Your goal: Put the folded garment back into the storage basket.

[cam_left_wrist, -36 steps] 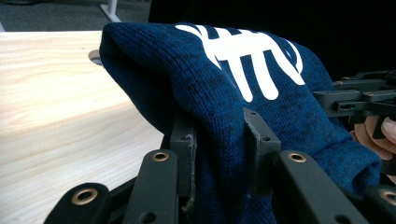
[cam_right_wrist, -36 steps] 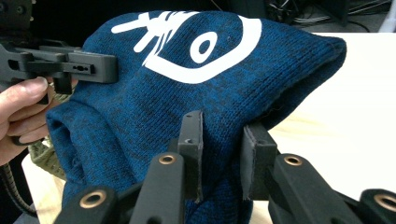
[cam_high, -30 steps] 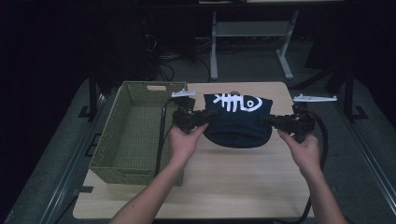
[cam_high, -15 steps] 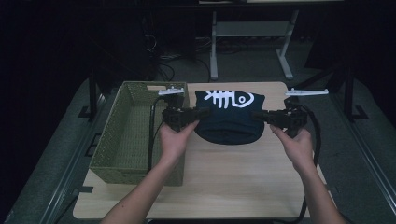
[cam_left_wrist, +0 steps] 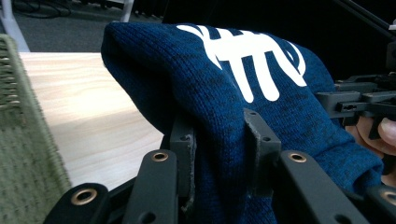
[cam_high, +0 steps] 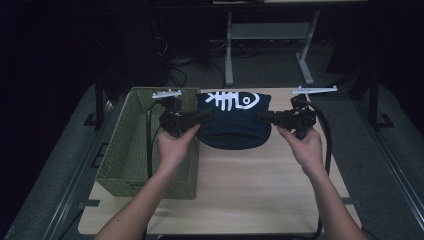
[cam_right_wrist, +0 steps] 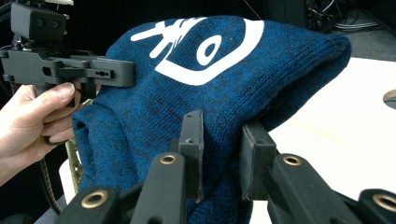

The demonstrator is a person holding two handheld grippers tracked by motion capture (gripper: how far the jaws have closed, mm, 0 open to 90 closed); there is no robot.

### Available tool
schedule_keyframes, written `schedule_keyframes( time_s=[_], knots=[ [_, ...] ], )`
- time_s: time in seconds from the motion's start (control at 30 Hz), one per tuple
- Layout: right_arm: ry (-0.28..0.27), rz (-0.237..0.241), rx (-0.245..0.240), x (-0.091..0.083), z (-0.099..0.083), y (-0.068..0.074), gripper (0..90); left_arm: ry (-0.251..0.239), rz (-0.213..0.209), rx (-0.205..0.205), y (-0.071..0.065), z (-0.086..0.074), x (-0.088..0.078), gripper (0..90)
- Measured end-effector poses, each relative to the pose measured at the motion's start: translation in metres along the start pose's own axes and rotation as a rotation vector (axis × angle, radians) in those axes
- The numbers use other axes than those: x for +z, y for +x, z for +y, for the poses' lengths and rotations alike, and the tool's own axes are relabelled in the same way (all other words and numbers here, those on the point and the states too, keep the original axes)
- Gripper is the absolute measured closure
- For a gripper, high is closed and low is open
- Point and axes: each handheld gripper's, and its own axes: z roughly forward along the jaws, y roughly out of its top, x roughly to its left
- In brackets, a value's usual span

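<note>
The left gripper [cam_left_wrist: 219,144] is clamped on a fold of the navy knit beanie [cam_high: 232,122] at its left edge, and the right gripper [cam_right_wrist: 223,156] is closed on the opposite edge — knit fabric is pinched between the pads in both gripper views. The beanie, marked with a white fish-skeleton print [cam_high: 230,100], is held stretched between the two grippers over the far part of the wooden table [cam_high: 250,185]; whether its lower hem touches the tabletop cannot be told. Just to its left stands the green woven basket [cam_high: 125,150], with the left gripper over its right wall.

The step in hand is judged to be a two-handed carry of the beanie toward the basket. The next move would call for both grips to be kept firm, the beanie to be brought over the basket's opening — and only then let go.
</note>
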Motion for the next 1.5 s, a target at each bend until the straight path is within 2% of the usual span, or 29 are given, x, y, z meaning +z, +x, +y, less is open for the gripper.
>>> schedule_keyframes(
  time_s=[0.17,0.3,0.93,1.5],
  knots=[
    [0.002,0.011,-0.006,0.008,0.006,0.006,73.3,-0.006,0.000,-0.024,0.009,0.002,-0.009,68.7],
    [0.004,0.020,-0.009,0.015,0.009,0.010,73.3,-0.007,0.004,-0.017,0.013,0.003,-0.015,68.8],
    [-0.004,0.072,-0.006,0.050,0.023,0.025,73.2,-0.031,0.045,-0.047,0.037,0.007,-0.045,68.8],
    [0.011,0.103,-0.016,0.080,0.034,0.040,73.1,-0.052,0.069,-0.069,0.058,0.009,-0.072,68.7]
  ],
)
